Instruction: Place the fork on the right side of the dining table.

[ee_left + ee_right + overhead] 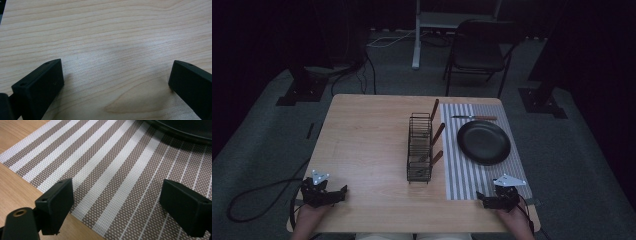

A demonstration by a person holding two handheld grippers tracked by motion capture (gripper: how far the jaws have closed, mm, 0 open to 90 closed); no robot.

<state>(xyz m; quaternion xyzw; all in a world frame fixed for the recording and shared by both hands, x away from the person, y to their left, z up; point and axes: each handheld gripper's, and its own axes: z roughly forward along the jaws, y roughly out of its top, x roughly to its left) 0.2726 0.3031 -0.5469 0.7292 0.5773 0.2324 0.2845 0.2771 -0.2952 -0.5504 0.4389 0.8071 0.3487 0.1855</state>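
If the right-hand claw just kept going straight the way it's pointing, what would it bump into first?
Probably the black plate. The right gripper hangs open over the striped placemat, and the plate's rim lies ahead, slightly to one side, so depth is uncertain.

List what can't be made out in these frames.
- Working ends of the wooden-handled utensils in the black wire-mesh caddy: high view, hidden by the mesh, so knife, fork or spoon can't be told.
- Round black plate: right gripper view, cut off by the top edge; only its rim shows.
- Wooden-handled knife on the brown-and-white striped placemat: high view, too small and dim for blade detail.
- Room beyond the light wooden table: high view, too dark.
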